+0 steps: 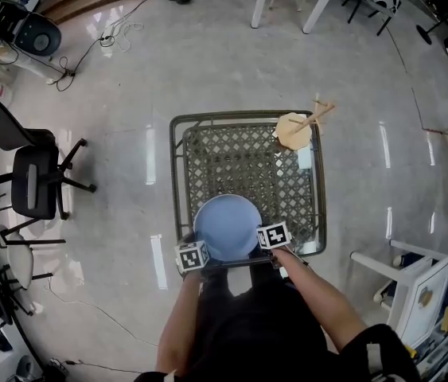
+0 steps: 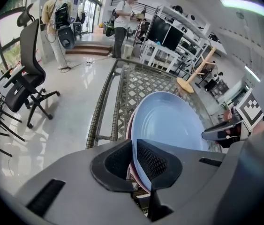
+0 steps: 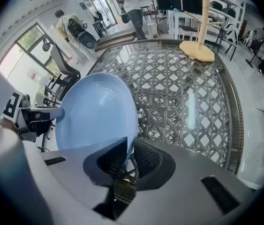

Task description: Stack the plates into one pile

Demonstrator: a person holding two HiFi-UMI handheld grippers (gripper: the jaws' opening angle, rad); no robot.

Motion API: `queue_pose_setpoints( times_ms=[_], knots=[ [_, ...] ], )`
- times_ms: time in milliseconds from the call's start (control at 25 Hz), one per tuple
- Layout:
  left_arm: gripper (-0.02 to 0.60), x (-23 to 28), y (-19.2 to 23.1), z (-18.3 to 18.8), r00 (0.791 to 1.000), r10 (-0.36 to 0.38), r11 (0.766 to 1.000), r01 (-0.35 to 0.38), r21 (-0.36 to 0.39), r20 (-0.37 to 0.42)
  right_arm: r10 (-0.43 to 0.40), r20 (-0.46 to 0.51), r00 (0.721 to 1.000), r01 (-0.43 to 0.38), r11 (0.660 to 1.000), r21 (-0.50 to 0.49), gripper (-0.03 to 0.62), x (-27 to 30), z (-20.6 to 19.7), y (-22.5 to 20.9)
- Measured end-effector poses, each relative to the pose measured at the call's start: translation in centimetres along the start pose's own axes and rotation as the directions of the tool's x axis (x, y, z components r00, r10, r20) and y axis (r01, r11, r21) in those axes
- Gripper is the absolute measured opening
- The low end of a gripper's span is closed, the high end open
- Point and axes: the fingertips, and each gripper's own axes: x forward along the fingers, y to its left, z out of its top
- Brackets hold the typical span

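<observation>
- Left tool [image 2: 134,146] and right tool [image 3: 128,146]: each has its jaws nearly together, clamped on the near rim of the same plate, one at either side.
- Square glass-topped wicker-lattice surface [image 1: 177,173]: bare apart from a pale wooden peg stand [image 1: 295,130] at the far right corner, well apart from the work.
- Round pale-blue plate [image 1: 226,225]: sits at the near edge of the surface, between the two tools.
- Reddish plate rim [image 2: 131,170]: shows just beneath the blue one in the left gripper view. Cannot tell whether the two touch.
- Step in hand, judged: seating the blue plate on the pile. Keep both tools at equal height, centre the rims, lower evenly, and let go only once the plate is bearing all round.
- Orientation: hollow faces up. Being round, the plate has no long axis, and the grip line runs left to right across its near edge.
</observation>
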Motion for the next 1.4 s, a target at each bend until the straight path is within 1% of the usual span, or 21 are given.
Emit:
queue_pose_setpoints(
  times_ms=[200,280,320,400,560,680,960,1080,1160,1200,1280,1400],
  knots=[
    [0.049,-0.1,-0.2,0.1,1.000,0.013,1.000,-0.013,0.002,-0.013,0.018,-0.004,1.000,-0.018,0.999,-0.027,0.080,0.0,0.1,0.4],
    [0.076,-0.3,-0.2,-0.1,1.000,0.014,1.000,-0.014,0.002,-0.018,0.015,0.001,1.000,-0.015,0.999,-0.038,0.095,-0.3,0.2,0.4],
    [0.080,-0.4,-0.3,-0.2,1.000,0.011,1.000,-0.011,0.003,-0.018,0.015,0.003,1.000,-0.015,0.999,-0.043,0.103,-0.4,0.2,0.4],
    [0.097,-0.6,-0.3,-0.4,1.000,0.007,1.000,-0.007,0.006,-0.021,0.019,0.005,1.000,-0.018,0.999,-0.045,0.114,-0.6,0.1,0.5],
    [0.105,-1.0,-0.6,-0.1,1.000,0.007,1.000,-0.007,0.017,-0.012,0.024,0.023,0.999,-0.023,0.999,-0.033,0.120,-1.4,0.2,0.2],
    [0.109,-1.5,-0.3,0.1,1.000,0.016,1.000,-0.016,0.019,-0.005,0.032,0.063,0.998,-0.030,0.999,-0.032,0.120,-2.3,1.1,0.4],
    [0.107,-3.7,-0.3,1.8,0.997,0.024,1.000,-0.025,0.012,0.078,0.062,0.169,0.984,-0.056,0.998,-0.037,0.120,-5.1,4.2,1.1],
    [0.085,-4.9,-0.8,3.2,0.991,0.018,1.000,-0.021,0.016,0.132,0.066,0.242,0.968,-0.057,0.997,-0.047,0.118,-6.8,5.9,1.3],
    [0.056,-5.9,-1.3,4.2,0.986,0.007,1.000,-0.011,0.023,0.165,0.090,0.299,0.950,-0.076,0.995,-0.059,0.116,-8.3,7.2,1.9],
    [0.034,-6.4,-1.7,4.7,0.984,-0.003,0.999,-0.003,0.032,0.180,0.106,0.330,0.938,-0.089,0.994,-0.067,0.110,-9.3,7.9,2.4],
    [0.028,-7.7,-2.6,5.8,0.976,-0.024,0.998,0.011,0.060,0.219,0.123,0.390,0.913,-0.099,0.992,-0.081,0.098,-11.5,9.3,3.1],
    [0.017,-9.9,-3.8,8.3,0.951,-0.051,0.996,0.025,0.087,0.305,0.128,0.477,0.870,-0.091,0.991,-0.102,0.070,-14.7,11.1,3.9]
  ],
)
